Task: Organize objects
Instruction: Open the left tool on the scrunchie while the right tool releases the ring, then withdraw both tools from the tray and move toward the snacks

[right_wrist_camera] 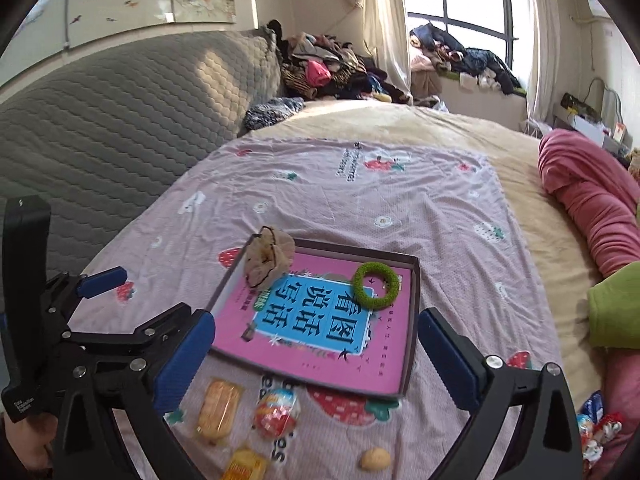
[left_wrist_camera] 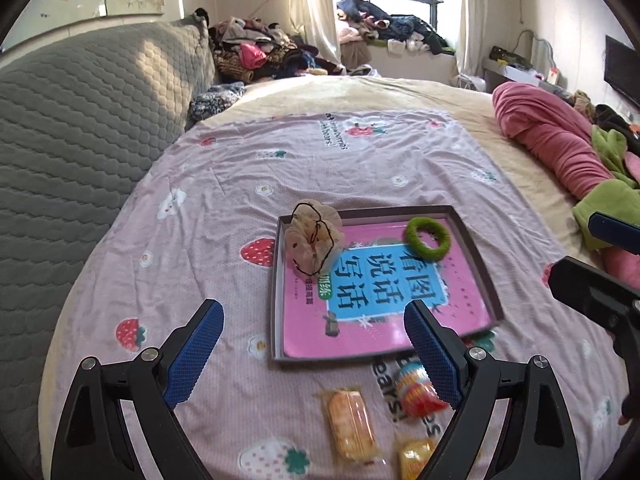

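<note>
Tray (left_wrist_camera: 472, 248): shallow dark-walled box lid/tray, sat mid-bed on the strawberry sheet (left_wrist_camera: 224, 184), in front of both grippers.
Tray contents: pink book (left_wrist_camera: 360, 312) flat on the floor of it, filling most of it; beige scrunchie (left_wrist_camera: 314, 240) bunched in far-left corner, partly riding over the wall; green ring (left_wrist_camera: 427, 238) lay on the book nr far-right corner.
Still outside: wrapped biscuit (right_wrist_camera: 219, 410), red-orange egg-shaped sweet (right_wrist_camera: 278, 410), yellow packet (right_wrist_camera: 244, 466), small tan round thing (right_wrist_camera: 375, 458) – all loose on the sheet just nearside of tray. More wrapped bits (right_wrist_camera: 596, 428) at right edge, too blurred to name.
L gripper (left_wrist_camera: 316, 356): fingers spread wide, nothing betw. them; hung above the near tray edge & snacks, not touching.
R gripper (right_wrist_camera: 316, 364): likewise wide apart, empty; pads clear of everything. Seen in left-wrist view at far right.
Progress (my guess): partway – 3 things in, snacks not yet.
Risk 1: scrunchie sat on the rim, soft & tall; a nudge to the tray or a snack dropped beside it could've tipped it out onto sheet.
Risk 2: bed was soft & sheet wrinkled; pressing down for a flat packet might've pinched cloth w/ it, dragging sheet & tray.
Risk 3: egg sweet round, glossy wrap – likely to squirt out of the pads or roll if gripped off-centre.
Risk 4: book cover slick; ring & anything round might've slid if tray got bumped.
Risk 5: both grippers close together over same spot – could've clashed reaching for neighbouring snacks.
</note>
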`<state>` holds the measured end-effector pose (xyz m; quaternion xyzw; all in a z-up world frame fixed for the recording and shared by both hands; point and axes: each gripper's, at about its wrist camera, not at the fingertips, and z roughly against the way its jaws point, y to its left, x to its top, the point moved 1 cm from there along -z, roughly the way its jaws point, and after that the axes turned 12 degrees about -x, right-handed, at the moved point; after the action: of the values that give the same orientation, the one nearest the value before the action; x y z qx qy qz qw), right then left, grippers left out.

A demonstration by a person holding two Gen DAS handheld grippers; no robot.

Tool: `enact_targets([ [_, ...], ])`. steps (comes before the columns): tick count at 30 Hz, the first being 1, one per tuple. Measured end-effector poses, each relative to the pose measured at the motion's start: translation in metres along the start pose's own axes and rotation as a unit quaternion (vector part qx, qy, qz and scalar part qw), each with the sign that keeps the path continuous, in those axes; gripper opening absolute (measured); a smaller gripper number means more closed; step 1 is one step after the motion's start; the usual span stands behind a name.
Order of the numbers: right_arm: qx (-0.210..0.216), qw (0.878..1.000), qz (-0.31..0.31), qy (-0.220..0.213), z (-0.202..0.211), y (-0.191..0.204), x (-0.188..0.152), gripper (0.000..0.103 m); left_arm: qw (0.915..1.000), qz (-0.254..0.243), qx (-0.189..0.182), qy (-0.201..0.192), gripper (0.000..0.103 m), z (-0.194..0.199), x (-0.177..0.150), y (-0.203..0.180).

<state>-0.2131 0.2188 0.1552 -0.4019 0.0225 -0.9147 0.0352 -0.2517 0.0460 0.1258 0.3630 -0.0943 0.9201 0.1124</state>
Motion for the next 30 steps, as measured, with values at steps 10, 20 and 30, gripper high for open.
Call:
enact_targets([
  [10,0.002,1.0,0.014,-0.019,0.059,0.004,-0.03,0.102,0.9999,-0.007,-0.004,-0.01,0.092,0.048,-0.022,-0.019],
  [20,-0.001,1.0,0.012,-0.024,0.089,0.0,-0.06,0.102,0.9999,-0.013,-0.001,-0.008,0.092,0.072,-0.051,-0.027],
  [30,-0.009,0.999,0.017,-0.025,0.104,0.0,-0.088,0.102,0.9998,-0.02,-0.005,0.0,0.092,0.083,-0.084,-0.04],
])
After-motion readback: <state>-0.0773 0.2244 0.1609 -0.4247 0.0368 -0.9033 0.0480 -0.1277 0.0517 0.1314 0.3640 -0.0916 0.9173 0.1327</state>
